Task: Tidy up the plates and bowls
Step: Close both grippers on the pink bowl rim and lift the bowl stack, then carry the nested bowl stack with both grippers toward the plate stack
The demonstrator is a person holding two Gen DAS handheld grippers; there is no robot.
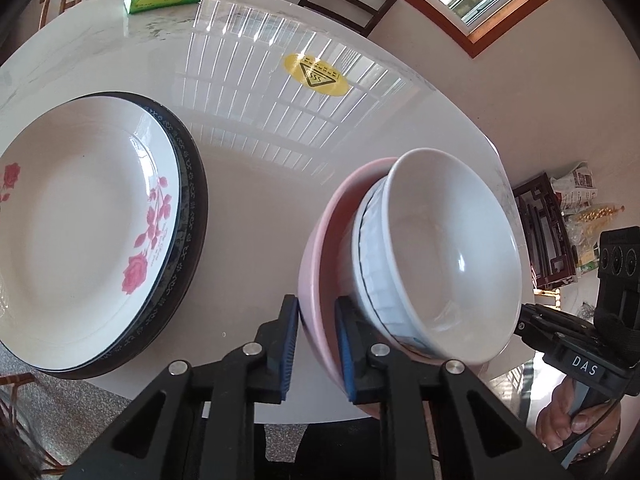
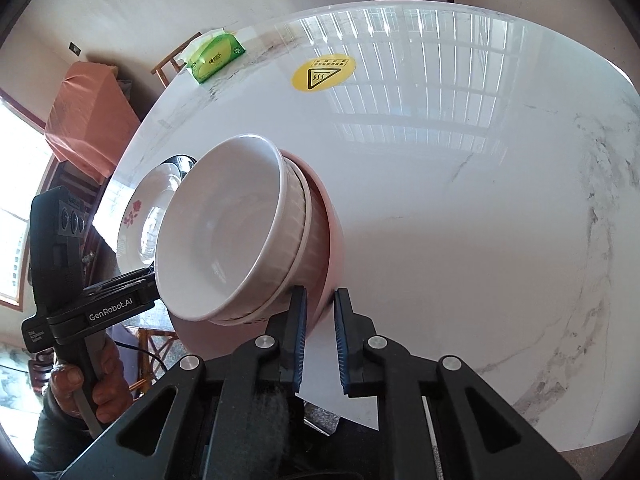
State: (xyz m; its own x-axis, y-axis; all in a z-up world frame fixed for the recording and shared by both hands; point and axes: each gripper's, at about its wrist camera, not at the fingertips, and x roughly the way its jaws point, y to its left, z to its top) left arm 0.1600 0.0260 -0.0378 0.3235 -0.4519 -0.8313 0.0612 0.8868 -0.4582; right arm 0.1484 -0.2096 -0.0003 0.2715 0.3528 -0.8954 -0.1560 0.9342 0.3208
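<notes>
The right tool (image 2: pixel 321 334) pinches the rim of a pink bowl (image 2: pixel 334 240), one blue pad inside and one outside. Two white bowls (image 2: pixel 224 236) nest in it, and the stack tilts toward nine o'clock, where the left tool (image 2: pixel 120 292) reaches in. Behind it lies a rose-patterned plate (image 2: pixel 140 216); on the tabletop (image 2: pixel 460 220), a green tissue pack (image 2: pixel 216 58) sits at eleven o'clock, a yellow sticker (image 2: pixel 323 72) at twelve

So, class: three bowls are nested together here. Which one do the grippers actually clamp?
The pink bowl, outermost of the nest. Both the left gripper and right gripper pinch its rim; the ribbed bowl and plain white bowl sit inside it.
</notes>
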